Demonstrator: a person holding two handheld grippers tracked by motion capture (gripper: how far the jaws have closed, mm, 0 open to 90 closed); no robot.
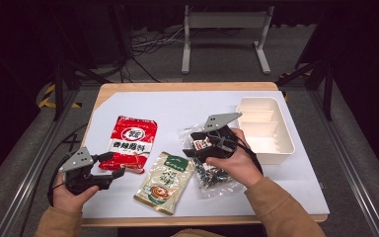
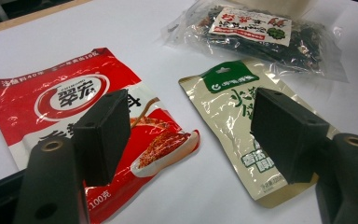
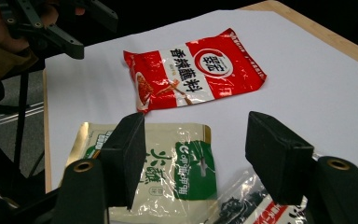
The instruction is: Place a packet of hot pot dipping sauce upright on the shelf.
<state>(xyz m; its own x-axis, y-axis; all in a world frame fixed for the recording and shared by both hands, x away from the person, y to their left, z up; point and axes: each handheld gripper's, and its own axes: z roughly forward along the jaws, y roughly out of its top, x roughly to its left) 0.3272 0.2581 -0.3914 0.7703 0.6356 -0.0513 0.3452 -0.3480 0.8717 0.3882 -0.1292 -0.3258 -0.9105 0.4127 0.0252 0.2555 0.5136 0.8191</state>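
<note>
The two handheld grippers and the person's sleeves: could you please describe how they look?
Both the left gripper and right gripper are black, each with two blocky black jaws, a grey three-cornered plate on top and a trailing black cable. The person's sleeves are tan.

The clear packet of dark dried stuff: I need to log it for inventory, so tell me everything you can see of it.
The clear packet is a crinkly see-through plastic bag of dark, dried-looking pieces with a white label printed in red and green. It lies flat on the white table cover, sealed as far as shows, between the gold and green pouch and the white tray. The right gripper hovers over it with jaws open; whether they touch it cannot be told.
</note>
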